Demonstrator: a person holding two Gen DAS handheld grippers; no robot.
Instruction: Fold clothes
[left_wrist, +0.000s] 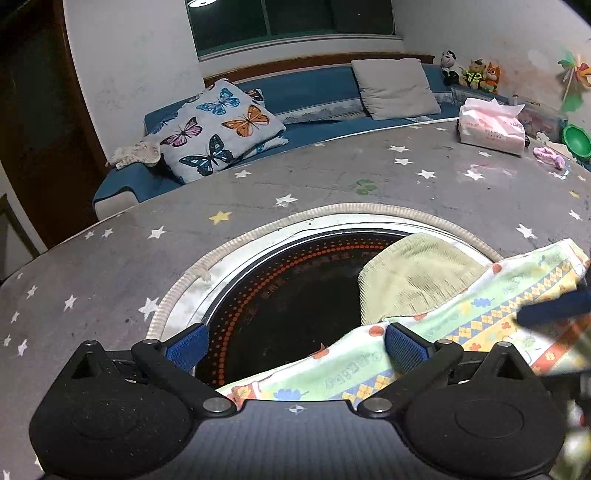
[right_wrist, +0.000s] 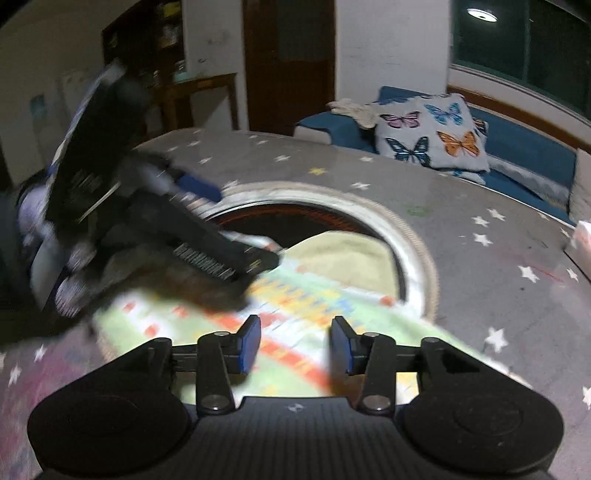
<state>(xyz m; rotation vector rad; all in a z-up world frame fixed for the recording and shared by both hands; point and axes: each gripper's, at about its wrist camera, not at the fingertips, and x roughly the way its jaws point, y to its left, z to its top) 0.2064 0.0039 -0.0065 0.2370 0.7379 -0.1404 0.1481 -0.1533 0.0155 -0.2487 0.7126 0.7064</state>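
Observation:
A patterned towel (left_wrist: 480, 306) in pale green, yellow and orange lies over the right part of the round black hob (left_wrist: 288, 295) set in the table. One corner is turned back, showing its plain yellow-green underside (left_wrist: 413, 277). My left gripper (left_wrist: 295, 347) is open wide, its right fingertip (left_wrist: 404, 347) over the towel's edge. The towel (right_wrist: 295, 295) also spreads under my right gripper (right_wrist: 297, 343), which is open with nothing held between its pads. The left gripper (right_wrist: 166, 221) shows blurred at the upper left of the right wrist view. The right gripper is a dark blur (left_wrist: 554, 306) at the left view's right edge.
The grey tablecloth with stars (left_wrist: 332, 177) has a ribbed ring (left_wrist: 177, 291) around the hob. A tissue pack (left_wrist: 491, 127), a green bowl (left_wrist: 576, 140) and a pink item (left_wrist: 550, 157) sit at the far right. Behind the table, a blue sofa holds a butterfly pillow (left_wrist: 218, 129).

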